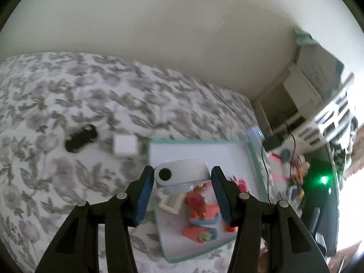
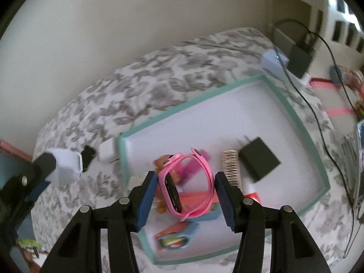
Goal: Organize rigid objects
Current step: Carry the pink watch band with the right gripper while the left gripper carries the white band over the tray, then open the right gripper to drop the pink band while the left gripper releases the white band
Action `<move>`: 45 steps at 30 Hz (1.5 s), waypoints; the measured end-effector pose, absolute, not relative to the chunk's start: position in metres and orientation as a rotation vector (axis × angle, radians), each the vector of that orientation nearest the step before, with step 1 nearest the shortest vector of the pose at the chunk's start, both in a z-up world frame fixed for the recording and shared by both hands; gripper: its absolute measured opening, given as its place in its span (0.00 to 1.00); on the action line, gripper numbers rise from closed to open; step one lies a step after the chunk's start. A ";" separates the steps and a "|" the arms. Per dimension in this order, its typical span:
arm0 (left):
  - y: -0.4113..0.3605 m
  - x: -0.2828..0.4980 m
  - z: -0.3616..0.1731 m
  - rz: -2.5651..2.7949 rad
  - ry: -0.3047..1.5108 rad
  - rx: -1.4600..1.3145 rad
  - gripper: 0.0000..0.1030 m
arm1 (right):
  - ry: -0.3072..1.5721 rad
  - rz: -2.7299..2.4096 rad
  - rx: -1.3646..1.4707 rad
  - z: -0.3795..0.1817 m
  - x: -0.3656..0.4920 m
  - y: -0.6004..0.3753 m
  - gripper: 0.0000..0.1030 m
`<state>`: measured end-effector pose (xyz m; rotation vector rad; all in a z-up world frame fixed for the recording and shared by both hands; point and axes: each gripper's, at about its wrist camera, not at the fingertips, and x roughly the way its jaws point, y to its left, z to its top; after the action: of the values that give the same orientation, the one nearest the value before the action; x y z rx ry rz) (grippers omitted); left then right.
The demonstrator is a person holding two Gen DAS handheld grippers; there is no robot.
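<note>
On the floral bed (image 2: 159, 72), our right hand-held gripper (image 2: 185, 183) pinches a pink watch (image 2: 188, 182) directly above the teal-rimmed tray (image 2: 300, 116); our left hand-held gripper (image 1: 180, 177) pinches a white device (image 1: 182, 177) over the tray's left edge.

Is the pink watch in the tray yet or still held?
Held: the pink watch sits between the right gripper fingers, above the tray.

One tray (image 2: 293, 111), two chargers (image 2: 259, 161)

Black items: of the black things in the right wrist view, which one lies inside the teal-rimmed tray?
The black plug adapter, boxy with two prongs, lies inside the tray, beside a ribbed beige piece. The other black object lies outside on the floral bedspread, left of the tray.
</note>
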<state>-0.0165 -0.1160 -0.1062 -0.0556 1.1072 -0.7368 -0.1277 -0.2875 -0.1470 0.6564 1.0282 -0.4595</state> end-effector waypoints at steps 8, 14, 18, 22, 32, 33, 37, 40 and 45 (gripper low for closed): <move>-0.147 -0.042 -0.117 -0.809 1.136 0.006 0.52 | 1.035 -0.559 0.750 -0.161 -0.153 -0.323 0.54; -0.170 -0.055 -0.130 -0.845 1.164 0.044 0.52 | 1.038 -0.625 0.779 -0.166 -0.165 -0.338 0.54; -0.180 -0.060 -0.140 -0.850 1.182 0.063 0.52 | 1.040 -0.636 0.797 -0.169 -0.168 -0.341 0.54; -0.183 -0.060 -0.147 -0.848 1.199 0.063 0.52 | 1.041 -0.655 0.811 -0.171 -0.171 -0.344 0.54; -0.180 -0.054 -0.151 -0.836 1.224 0.040 0.52 | 1.052 -0.643 0.809 -0.175 -0.167 -0.343 0.54; -0.180 -0.054 -0.151 -0.836 1.224 0.041 0.53 | 1.051 -0.643 0.809 -0.175 -0.167 -0.343 0.54; -0.179 -0.054 -0.150 -0.836 1.224 0.036 0.53 | 1.053 -0.644 0.804 -0.174 -0.166 -0.343 0.54; -0.177 -0.053 -0.148 -0.834 1.221 0.029 0.53 | 1.052 -0.642 0.799 -0.173 -0.165 -0.342 0.54; -0.173 -0.050 -0.144 -0.812 1.206 0.029 0.58 | 1.064 -0.644 0.773 -0.172 -0.162 -0.339 0.55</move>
<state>-0.0499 -0.1726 -0.1442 0.0292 1.2058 -0.8116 -0.1623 -0.3391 -0.1719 0.7727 1.0642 -0.6441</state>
